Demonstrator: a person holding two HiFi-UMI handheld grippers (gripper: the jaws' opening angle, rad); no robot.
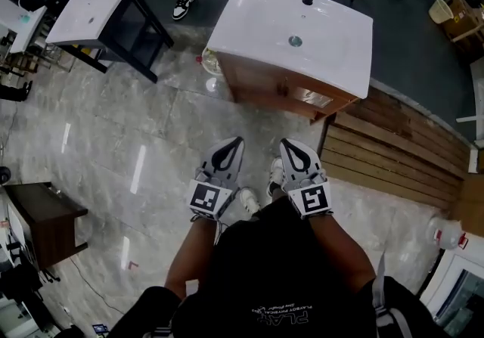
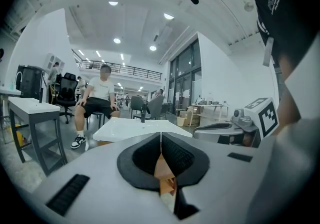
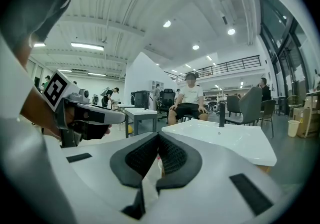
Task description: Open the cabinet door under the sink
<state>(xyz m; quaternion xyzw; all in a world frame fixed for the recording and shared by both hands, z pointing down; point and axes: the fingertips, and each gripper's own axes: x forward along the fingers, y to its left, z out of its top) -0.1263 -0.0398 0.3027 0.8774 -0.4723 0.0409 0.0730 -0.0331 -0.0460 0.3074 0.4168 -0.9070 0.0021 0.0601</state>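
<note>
- Left claw (image 1: pixel 236 143), right claw (image 1: pixel 287 144) hanging side by side before person, both pointing toward cabinet.
- Each claw's jaws lying together, gripping nothing.
- Bare tiled floor (image 1: pixel 151 125) stretching between claws and target.
- Wooden cabinet (image 1: pixel 283 93) standing well ahead, sitting under white sink (image 1: pixel 302 30).
- Its door (image 1: pixel 261 85) appearing closed, neither claw touching it.
- Task looking barely begun: closing in, parting claw, taking hold of door and swinging it out all remaining.
- Seated person (image 2: pixel 97 100) sitting beyond sink.

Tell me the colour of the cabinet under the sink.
Reddish-brown wood: the cabinet sits beneath the white sink; clearest in the head view.
</note>
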